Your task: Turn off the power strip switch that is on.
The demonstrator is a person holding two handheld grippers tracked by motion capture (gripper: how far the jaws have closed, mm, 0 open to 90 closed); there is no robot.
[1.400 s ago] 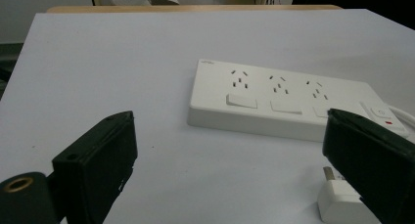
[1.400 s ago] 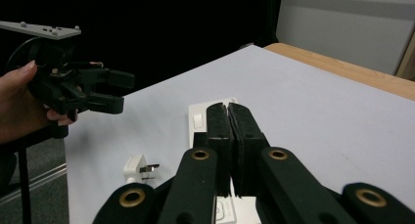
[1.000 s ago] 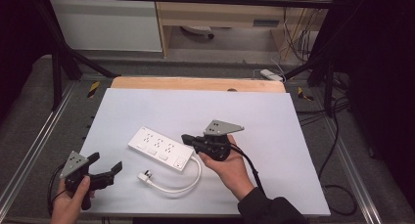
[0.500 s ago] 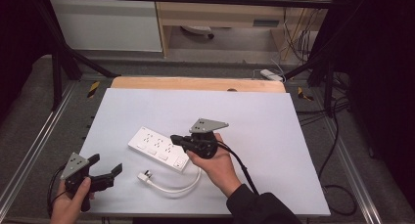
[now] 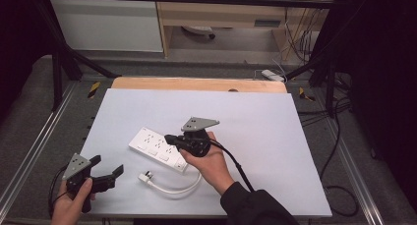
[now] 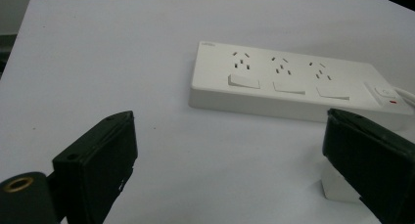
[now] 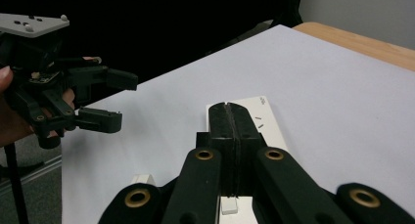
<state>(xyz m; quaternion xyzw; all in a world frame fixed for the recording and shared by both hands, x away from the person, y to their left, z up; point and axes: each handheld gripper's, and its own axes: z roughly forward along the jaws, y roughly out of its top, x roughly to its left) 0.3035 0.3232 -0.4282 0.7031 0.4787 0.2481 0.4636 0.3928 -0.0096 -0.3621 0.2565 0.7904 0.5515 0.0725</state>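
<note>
Strip [image 5: 160, 149] lies flat on the white sheet [image 5: 246, 122], left of centre, long axis running from far-left to near-right in the high view. Three socket groups with a rocker under each; master switch at the near-right end, where the cord [image 5: 179, 188] leaves and loops back toward the person to a loose plug [image 5: 144, 177].

Right gripper [image 5: 169, 138] sits directly above the strip, over its middle to near-right part, jaws pressed together with nothing between them. In the right gripper view the closed tip points along the strip's length, toward its far end. Whether the tip touches the top face cannot be told.

Left gripper [image 5: 107, 165] is low at the near-left corner of the sheet, well apart from the strip, jaws spread wide and empty. The left gripper view frames the strip [image 6: 293, 89] broadside between them.

Judgement: right hand is the nearer by far; closed tip over the rockers suggests a press on a switch, not a grasp. No containers on the table
</note>
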